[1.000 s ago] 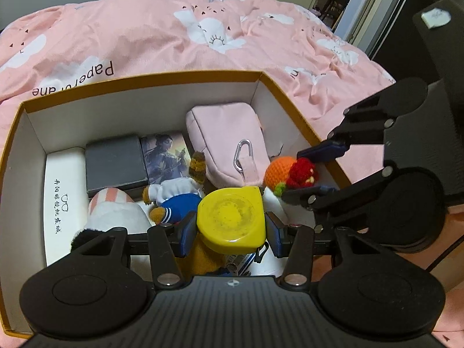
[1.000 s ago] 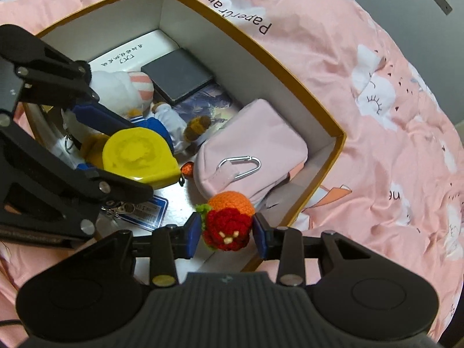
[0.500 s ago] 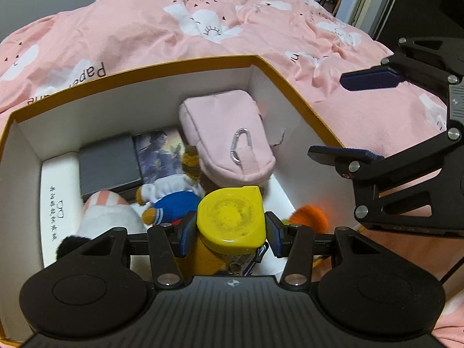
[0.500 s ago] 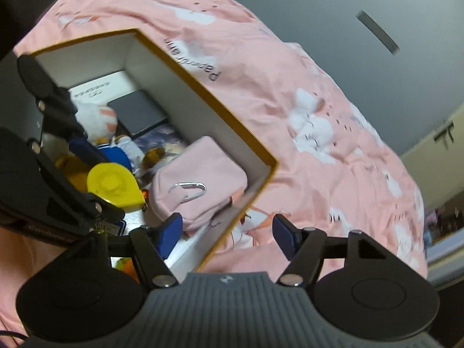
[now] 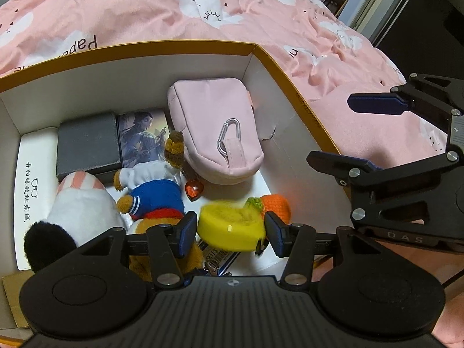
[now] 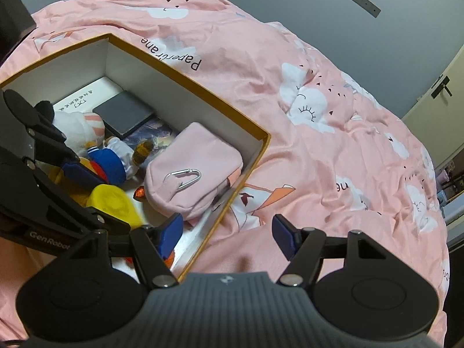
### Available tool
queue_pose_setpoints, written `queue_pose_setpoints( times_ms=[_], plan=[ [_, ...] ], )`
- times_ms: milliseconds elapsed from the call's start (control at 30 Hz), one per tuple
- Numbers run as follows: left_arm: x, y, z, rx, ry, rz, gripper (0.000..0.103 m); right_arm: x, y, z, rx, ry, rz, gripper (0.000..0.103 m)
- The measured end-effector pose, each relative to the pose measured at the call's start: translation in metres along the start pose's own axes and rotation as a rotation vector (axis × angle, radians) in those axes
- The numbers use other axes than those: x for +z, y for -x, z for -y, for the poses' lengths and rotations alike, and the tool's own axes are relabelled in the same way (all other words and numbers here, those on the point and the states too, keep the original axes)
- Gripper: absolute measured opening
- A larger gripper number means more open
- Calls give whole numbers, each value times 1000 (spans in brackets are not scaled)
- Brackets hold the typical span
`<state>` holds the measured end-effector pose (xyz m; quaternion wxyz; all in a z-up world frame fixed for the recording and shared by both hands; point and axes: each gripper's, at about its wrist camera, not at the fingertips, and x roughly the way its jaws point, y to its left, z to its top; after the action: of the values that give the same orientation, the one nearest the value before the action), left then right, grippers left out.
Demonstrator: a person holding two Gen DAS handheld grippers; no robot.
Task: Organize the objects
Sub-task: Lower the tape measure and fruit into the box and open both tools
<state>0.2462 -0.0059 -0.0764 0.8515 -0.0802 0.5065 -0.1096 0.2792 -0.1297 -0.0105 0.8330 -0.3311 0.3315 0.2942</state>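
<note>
— Counting what sits in the box [image 5: 275, 66]: how many things?
— One pink fabric pouch [image 5: 214, 133] with a metal clip, one flat dark case [image 5: 87, 145], one picture card [image 5: 142, 136], one white rectangular case [image 5: 32, 179] with printed characters, two plush toys, one red heart charm [image 5: 193, 188], one orange knitted toy [image 5: 277, 204].
— And the grippers?
— Two. The left gripper [image 5: 230, 230] has its jaws slightly apart around a smooth, rounded yellow tape measure [image 5: 232, 226], blurred, low in the box; whether they grip it, I cannot tell. The right gripper [image 6: 229, 236] is spread wide, holding nothing, over the box's corner and the pink bed cover [image 6: 319, 133].
</note>
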Motion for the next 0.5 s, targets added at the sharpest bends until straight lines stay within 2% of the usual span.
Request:
queue_pose_setpoints(
  times_ms=[333,500],
  plan=[
    [-2,10,0,12,18,29,65,-2,6,0,0,-12,-2,70],
    [-5,35,3,40,25,109,65,1,19,3,-4,-36,17,70]
  ],
)
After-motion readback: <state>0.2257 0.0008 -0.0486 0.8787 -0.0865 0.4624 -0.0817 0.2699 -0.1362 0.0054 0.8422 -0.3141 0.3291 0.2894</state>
